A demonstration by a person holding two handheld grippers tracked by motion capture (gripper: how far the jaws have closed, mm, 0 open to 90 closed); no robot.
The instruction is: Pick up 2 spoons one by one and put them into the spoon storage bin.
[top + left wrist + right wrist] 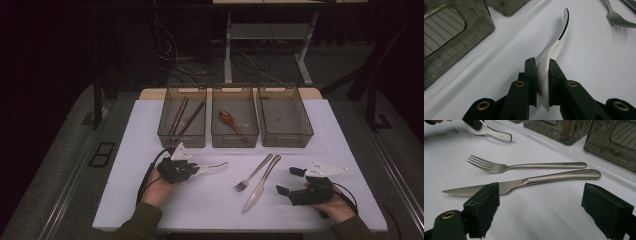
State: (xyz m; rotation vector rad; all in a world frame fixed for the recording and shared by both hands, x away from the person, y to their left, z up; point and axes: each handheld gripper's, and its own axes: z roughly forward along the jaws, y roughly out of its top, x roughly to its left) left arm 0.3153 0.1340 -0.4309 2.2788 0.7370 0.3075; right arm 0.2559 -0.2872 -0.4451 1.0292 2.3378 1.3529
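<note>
My left gripper (192, 170) lies low over the white mat at the left, shut on the handle of a white spoon (214, 168) whose far end points right. In the left gripper view the spoon (556, 45) stands on edge, pinched between the black pads (531, 75) of my left gripper (542, 63). A steel fork (254, 174) and a steel knife (260, 184) lie side by side mid-table. My right gripper (288, 180) rests open just right of them. In the right gripper view its jaws stand wide apart before the knife (536, 180) and the fork (524, 166), and my right gripper (564, 197) holds nothing.
Three smoky plastic bins stand in a row at the back. The left bin (181, 141) holds brown chopsticks (186, 118), the middle bin (235, 142) a red-brown spoon (231, 121), and the right bin (286, 141) has nothing in it. The white mat (200, 205) covers the table.
</note>
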